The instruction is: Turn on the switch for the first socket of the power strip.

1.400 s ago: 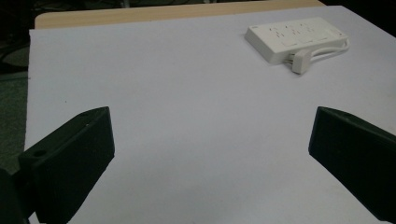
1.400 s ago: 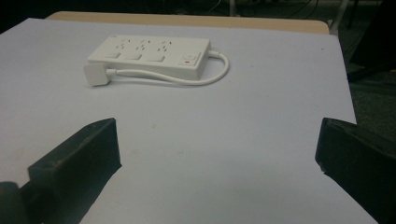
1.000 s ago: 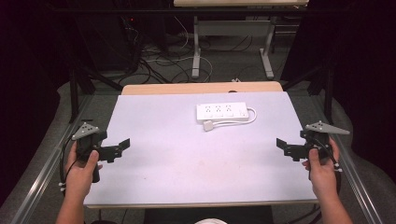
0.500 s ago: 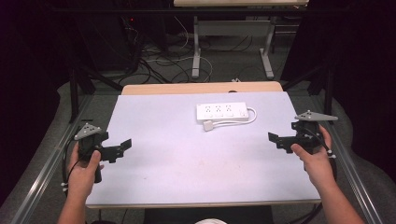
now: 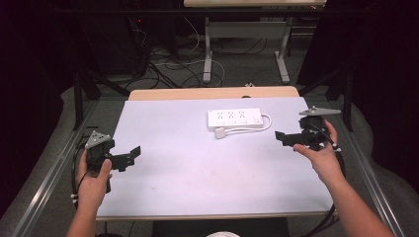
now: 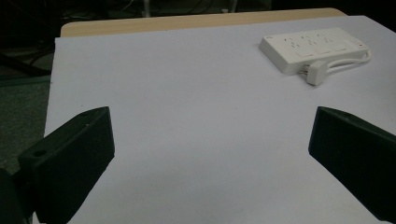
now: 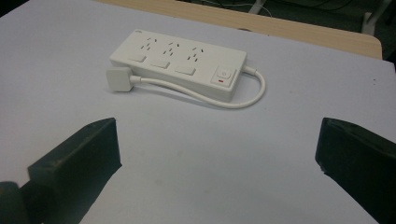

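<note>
High view has the white power strip (image 5: 235, 118) untouched at upper centre of the surface (image 5: 197, 173), my right hand-held gripper (image 5: 284, 138) nearest, jaws spread, my left hand-held gripper (image 5: 129, 157) spread too, grasp not yet begun

Dim, soft pics; dark surrounds; mild blur

A white power strip (image 5: 235, 118) lies flat toward the far right of the table, with three socket groups and a switch at one end. Its short white cord (image 7: 219, 99) loops back alongside to a square plug (image 7: 119, 80) resting just beside it.
</note>
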`<state>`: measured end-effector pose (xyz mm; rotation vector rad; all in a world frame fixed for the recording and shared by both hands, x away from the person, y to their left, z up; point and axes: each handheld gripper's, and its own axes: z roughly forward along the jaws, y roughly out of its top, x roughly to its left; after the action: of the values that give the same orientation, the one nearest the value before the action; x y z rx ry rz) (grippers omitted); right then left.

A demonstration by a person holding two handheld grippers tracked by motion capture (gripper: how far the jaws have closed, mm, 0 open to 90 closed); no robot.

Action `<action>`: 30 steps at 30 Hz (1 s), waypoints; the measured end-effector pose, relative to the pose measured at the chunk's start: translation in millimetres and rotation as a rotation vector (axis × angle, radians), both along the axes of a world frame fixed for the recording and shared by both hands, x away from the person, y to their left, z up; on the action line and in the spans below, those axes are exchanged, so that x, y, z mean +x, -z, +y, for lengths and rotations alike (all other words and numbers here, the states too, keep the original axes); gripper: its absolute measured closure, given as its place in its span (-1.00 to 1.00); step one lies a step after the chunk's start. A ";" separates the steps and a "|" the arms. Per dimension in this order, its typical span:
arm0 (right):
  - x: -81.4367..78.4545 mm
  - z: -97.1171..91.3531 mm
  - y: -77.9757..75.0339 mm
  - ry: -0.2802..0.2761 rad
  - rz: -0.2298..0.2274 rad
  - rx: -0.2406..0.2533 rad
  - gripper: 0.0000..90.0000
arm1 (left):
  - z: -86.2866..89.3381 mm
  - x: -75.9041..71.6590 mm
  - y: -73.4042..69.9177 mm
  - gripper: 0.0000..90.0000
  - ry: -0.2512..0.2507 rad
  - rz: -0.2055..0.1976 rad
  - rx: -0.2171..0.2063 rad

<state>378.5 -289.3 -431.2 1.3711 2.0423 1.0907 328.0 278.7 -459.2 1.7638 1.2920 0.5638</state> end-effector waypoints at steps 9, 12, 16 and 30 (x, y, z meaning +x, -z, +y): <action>20.1 16.5 -4.8 0.011 0.001 -0.044 -1.00 | -4.6 1.4 5.6 -0.99 -0.092 -0.015 0.052; 27.7 21.1 -5.8 0.019 0.002 -0.048 -1.00 | -5.3 2.1 7.7 -0.99 -0.111 -0.009 0.062; 37.4 25.6 -6.1 0.035 0.000 -0.061 -1.00 | -5.8 3.6 11.3 -0.99 -0.134 -0.014 0.065; 70.0 37.6 -3.8 0.113 -0.010 -0.079 -0.87 | -5.7 5.3 15.9 -0.99 -0.169 -0.023 0.073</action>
<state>448.5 -251.7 -427.4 1.4195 1.9536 0.9568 333.3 272.9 -475.1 1.7114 1.4295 0.7325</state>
